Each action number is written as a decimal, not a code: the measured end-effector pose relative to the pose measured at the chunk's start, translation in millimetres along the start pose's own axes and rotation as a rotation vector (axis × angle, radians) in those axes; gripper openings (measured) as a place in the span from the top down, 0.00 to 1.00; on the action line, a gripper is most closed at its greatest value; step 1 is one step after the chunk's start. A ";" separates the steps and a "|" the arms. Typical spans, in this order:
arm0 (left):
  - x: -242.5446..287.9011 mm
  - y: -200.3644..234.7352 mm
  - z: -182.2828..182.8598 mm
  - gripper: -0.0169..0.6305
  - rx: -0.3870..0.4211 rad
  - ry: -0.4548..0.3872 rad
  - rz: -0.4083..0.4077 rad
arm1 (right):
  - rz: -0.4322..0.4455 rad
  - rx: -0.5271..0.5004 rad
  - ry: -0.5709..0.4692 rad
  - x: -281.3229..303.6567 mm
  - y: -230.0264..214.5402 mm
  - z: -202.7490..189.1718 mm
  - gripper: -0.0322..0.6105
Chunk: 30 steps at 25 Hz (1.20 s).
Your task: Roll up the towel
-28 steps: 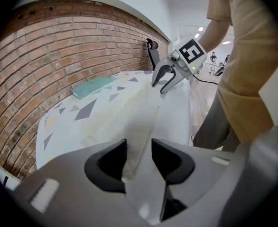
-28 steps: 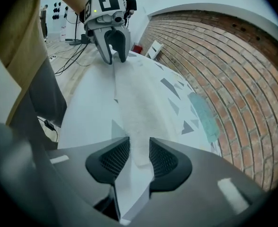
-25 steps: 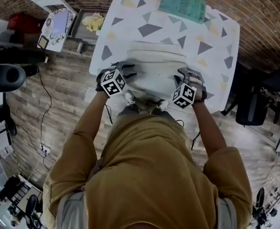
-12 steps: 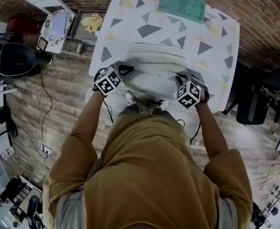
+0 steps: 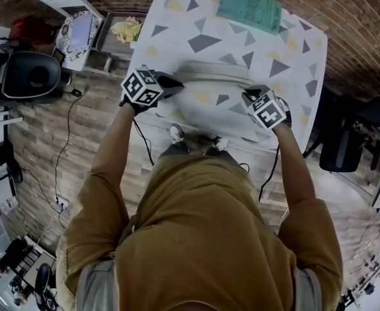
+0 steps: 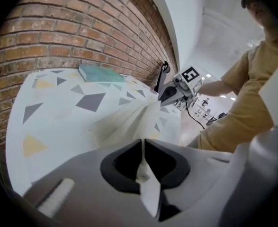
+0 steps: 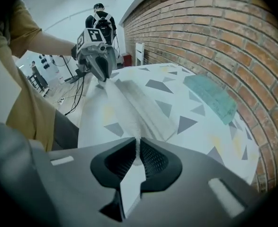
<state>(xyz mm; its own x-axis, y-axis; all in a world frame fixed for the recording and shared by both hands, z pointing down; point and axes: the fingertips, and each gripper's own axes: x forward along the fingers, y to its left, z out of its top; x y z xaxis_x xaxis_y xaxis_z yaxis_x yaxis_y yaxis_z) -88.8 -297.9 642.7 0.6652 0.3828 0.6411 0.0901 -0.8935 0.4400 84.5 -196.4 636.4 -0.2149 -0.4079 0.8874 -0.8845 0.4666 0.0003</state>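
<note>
A cream towel [image 5: 210, 76] lies across the white table with grey and yellow triangles [image 5: 293, 50], its near edge lifted and folded toward the far side. My left gripper [image 5: 170, 81] is shut on the towel's left corner. In the left gripper view the cloth [image 6: 122, 119] runs out from between the pressed jaws [image 6: 142, 148]. My right gripper [image 5: 249, 96] is shut on the right corner, and the towel [image 7: 129, 103] stretches from its jaws [image 7: 138, 150] across to the left gripper [image 7: 101, 65]. The right gripper [image 6: 174, 91] also shows in the left gripper view.
A teal folded cloth [image 5: 248, 6] lies at the table's far edge by the brick wall. Left of the table are a tray with a yellow rag [image 5: 126, 30] and a black chair [image 5: 31, 76]. Another dark chair [image 5: 345, 148] stands right. A person [image 7: 100, 20] stands far behind.
Both grippers closed on the towel's near edge, rose and carried it away from me. The table's pattern now shows where the towel's near part lay.
</note>
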 end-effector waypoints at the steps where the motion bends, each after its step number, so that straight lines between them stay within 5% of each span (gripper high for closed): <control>1: 0.1 2.9 1.8 0.85 -0.011 0.005 -0.008 | 0.005 0.006 0.000 -0.7 -3.8 3.8 0.90; 8: -3.0 32.8 20.1 0.85 -0.139 -0.036 -0.014 | 0.042 0.095 0.009 9.8 -31.1 15.9 0.90; 21: 9.1 71.4 25.5 0.84 -0.078 -0.003 0.191 | -0.112 0.101 0.013 38.2 -60.5 25.5 0.89; 30: 19.5 82.8 28.4 0.80 0.138 0.069 0.387 | -0.293 -0.038 0.048 57.2 -75.8 25.8 0.75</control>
<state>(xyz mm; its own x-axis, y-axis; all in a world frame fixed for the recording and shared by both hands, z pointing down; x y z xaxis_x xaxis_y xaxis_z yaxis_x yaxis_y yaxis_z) -47.3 -371.1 673.8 0.6186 0.0228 0.7854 -0.0553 -0.9958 0.0725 128.6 -275.3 675.3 0.0679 -0.4921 0.8679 -0.8896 0.3640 0.2759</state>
